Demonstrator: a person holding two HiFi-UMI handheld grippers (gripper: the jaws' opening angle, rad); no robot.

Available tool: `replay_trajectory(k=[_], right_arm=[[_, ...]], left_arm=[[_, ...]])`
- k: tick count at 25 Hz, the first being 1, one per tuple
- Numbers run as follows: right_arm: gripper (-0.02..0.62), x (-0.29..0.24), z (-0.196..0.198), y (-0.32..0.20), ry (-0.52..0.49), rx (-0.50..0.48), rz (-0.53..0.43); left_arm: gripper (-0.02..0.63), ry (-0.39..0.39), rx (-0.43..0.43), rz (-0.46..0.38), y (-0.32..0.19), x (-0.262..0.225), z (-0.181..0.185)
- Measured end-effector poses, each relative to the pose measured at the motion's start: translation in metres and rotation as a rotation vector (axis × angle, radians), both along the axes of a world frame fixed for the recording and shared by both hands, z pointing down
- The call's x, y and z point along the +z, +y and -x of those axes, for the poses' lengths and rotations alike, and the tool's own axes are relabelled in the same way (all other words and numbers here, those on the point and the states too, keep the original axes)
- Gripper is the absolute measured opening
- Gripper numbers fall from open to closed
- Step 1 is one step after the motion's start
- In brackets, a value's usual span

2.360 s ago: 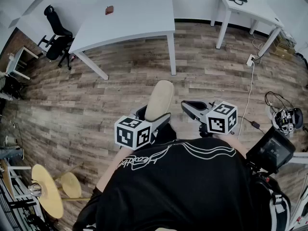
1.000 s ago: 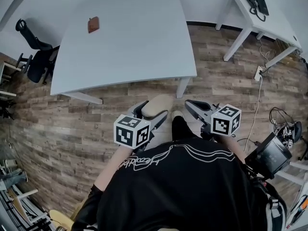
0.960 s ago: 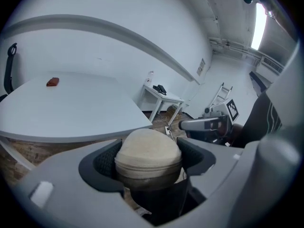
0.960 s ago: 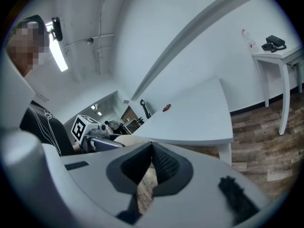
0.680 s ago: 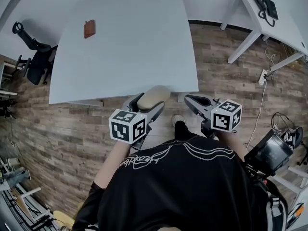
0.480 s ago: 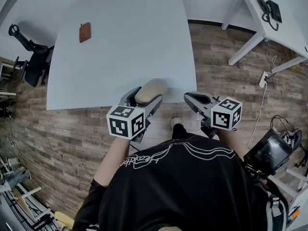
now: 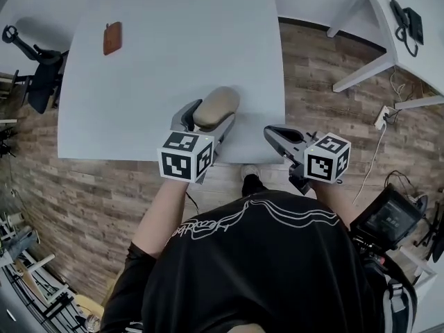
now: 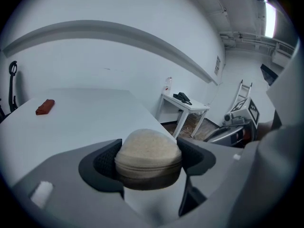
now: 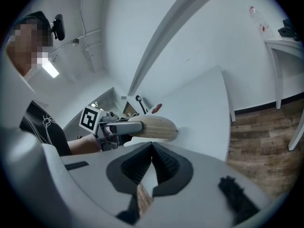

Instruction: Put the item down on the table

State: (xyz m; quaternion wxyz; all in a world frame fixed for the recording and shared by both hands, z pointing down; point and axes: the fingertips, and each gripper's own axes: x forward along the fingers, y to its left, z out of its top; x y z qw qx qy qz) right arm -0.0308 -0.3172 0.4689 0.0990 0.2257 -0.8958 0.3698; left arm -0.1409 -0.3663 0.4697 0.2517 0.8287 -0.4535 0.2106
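So the left gripper (image 7: 208, 120) has the beige case (image 7: 218, 105) squeezed between both fingers, poking past the tips, over the table (image 7: 166, 54) near its edge. The right gripper (image 7: 272, 132) is closed, empty.

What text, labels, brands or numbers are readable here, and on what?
Black shirt: white script print, too warped to read.
Left cube, right cube: black-and-white squares, no letters.
Beige pouch: no print visible.
Nothing else readable.
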Motion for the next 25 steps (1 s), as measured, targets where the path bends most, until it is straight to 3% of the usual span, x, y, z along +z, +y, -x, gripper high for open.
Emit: replay_trajectory(k=[4, 11, 20, 25], right_arm=[[0.008, 0.02, -0.013, -0.033, 0.003, -0.007, 0.037], [0.008, 0.025, 0.001, -0.023, -0.018, -0.038, 0.065], [0.008, 0.031, -0.001, -0.019, -0.068, -0.008, 0.115], [0.008, 0.032, -0.001, -0.011, -0.063, -0.002, 0.118]], left_arm=[[0.368, -0.012, -0.003, 0.024, -0.037, 0.026, -0.013], [0.371, -0.039, -0.015, 0.069, -0.027, 0.046, -0.004], [0.374, -0.278, 0.023, 0.162, -0.012, 0.108, 0.005], [0.377, -0.288, 0.017, 0.183, -0.008, 0.121, 0.006]])
